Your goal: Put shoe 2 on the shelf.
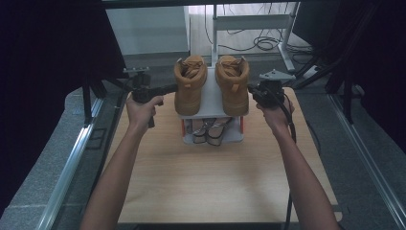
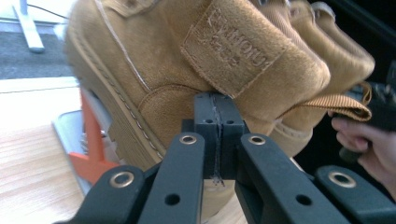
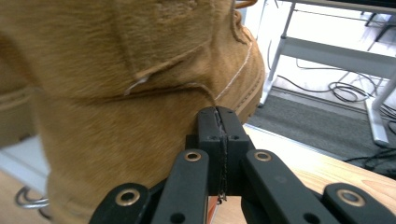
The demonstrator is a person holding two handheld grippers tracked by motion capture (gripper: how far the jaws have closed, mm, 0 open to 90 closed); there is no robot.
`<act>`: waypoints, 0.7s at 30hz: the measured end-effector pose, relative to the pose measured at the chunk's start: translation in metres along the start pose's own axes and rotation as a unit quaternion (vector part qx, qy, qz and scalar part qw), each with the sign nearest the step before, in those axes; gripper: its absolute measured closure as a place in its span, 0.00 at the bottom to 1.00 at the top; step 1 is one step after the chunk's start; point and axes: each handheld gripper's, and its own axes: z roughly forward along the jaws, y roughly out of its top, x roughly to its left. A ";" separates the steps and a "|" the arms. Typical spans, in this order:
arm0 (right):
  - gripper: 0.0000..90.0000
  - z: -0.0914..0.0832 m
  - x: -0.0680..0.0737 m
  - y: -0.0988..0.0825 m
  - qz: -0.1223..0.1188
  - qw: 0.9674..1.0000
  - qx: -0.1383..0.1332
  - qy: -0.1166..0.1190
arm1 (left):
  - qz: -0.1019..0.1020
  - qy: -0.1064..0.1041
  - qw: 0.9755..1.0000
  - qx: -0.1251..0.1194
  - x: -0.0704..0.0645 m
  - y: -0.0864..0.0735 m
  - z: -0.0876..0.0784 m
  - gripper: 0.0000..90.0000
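Stood upright side by side on the top shelf of a small grey rack (image 1: 211, 98) at the far middle of the counter (image 1: 210, 182): a left boot (image 1: 189, 84) and a right boot (image 1: 232, 84), both tan suede high-tops with padded collars and light stitching along thick soles. Pointed away with toes toward the far edge and heels toward the near side, a narrow gap of bare shelf between them. Carried a stitched suede patch on the left boot's collar and a woven pull loop at a heel.
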 end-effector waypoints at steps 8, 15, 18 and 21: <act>0.99 0.012 -0.005 -0.003 0.021 1.000 -0.002 0.000 | 0.013 0.019 1.000 0.010 0.002 0.003 0.002 0.99; 0.99 0.018 0.001 -0.002 0.030 1.000 -0.004 0.006 | -0.002 0.024 1.000 0.007 0.004 0.003 0.009 1.00; 0.99 0.023 0.010 0.000 0.021 1.000 -0.004 0.014 | -0.004 0.023 1.000 0.005 0.002 0.002 0.011 1.00; 0.99 0.029 0.021 0.003 0.011 1.000 -0.001 0.019 | -0.006 0.026 1.000 0.002 -0.001 0.000 0.015 1.00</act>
